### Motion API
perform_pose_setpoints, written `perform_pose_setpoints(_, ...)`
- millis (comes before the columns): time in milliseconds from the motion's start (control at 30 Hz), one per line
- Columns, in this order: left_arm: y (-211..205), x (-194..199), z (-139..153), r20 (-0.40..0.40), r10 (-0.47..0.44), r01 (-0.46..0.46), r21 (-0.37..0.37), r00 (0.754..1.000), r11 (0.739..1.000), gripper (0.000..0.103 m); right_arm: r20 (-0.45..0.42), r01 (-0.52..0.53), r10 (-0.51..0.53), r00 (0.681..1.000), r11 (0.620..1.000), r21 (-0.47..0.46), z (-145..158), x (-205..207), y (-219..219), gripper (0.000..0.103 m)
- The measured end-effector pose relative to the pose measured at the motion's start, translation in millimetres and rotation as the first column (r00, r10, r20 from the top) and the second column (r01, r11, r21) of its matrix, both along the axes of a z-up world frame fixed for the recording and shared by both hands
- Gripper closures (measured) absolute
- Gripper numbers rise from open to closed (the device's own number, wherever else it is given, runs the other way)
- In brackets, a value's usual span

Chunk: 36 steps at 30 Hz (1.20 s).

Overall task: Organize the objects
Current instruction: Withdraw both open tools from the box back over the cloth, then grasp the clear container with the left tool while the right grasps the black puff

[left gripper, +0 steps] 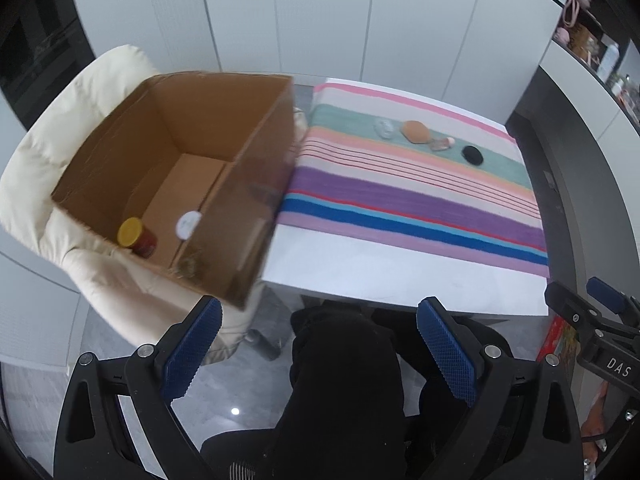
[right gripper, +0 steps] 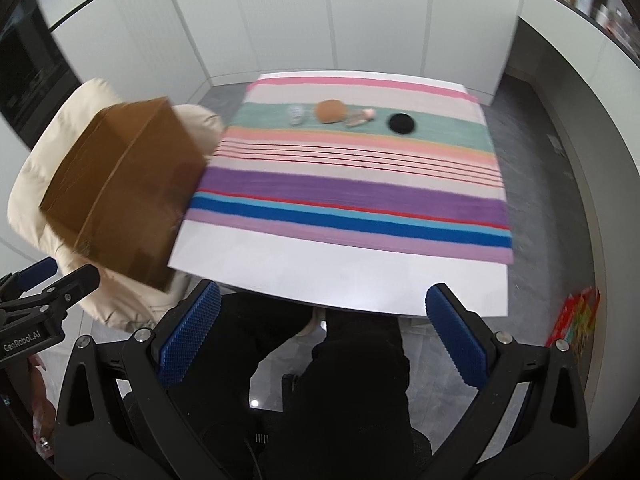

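An open cardboard box rests on a cream padded chair left of the table. Inside lie a yellow-lidded red jar and a white disc. On the striped cloth, along its green band, sit a clear glass piece, a tan round pad, a small pinkish item and a black disc. The same row shows in the right wrist view: glass, tan pad, black disc. My left gripper and right gripper are open and empty, held over a person's dark-clothed lap.
The white table has bare surface along its near edge. The box overhangs the table's left side. A colourful red package lies on the grey floor at right. White cabinet walls stand behind; cluttered shelves sit at far right.
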<state>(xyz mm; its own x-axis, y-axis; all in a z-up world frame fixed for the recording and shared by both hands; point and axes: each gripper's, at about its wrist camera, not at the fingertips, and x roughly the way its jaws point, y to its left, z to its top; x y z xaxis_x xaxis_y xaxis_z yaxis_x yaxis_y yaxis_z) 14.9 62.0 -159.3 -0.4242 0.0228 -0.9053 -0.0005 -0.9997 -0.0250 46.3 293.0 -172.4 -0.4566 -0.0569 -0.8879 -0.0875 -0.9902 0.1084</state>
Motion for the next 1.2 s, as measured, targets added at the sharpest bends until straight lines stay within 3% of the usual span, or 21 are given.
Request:
perform_pose_setpoints(300,31,-37,-11,0.026,-0.025,0.024,0.025,0.999,0.999,0.004,0.047,0.073,-0.073,0.996,0.997,-0.010,-24,-9,45,0.000)
perform_pose_setpoints(633,47,-105,-43,0.076,-0.032,0.027,0.069,0.997,0.997,0.004,0.080,0.148,-0.146,0.986,0.989,-0.022,-78,-69,86,0.000)
perform_pose_setpoints(900,64,-187,-97,0.094,-0.067,0.059,0.083,0.993,0.995,0.004,0.119,0.179,-0.178,0.977,0.984,-0.002,-124,-138,114,0.000)
perform_pose_setpoints(1200,66,-295,-172,0.196,-0.014,-0.024,0.190,0.981,0.981,0.004,0.115,0.191,-0.187,0.976,0.981,-0.022,-176,-223,134,0.000)
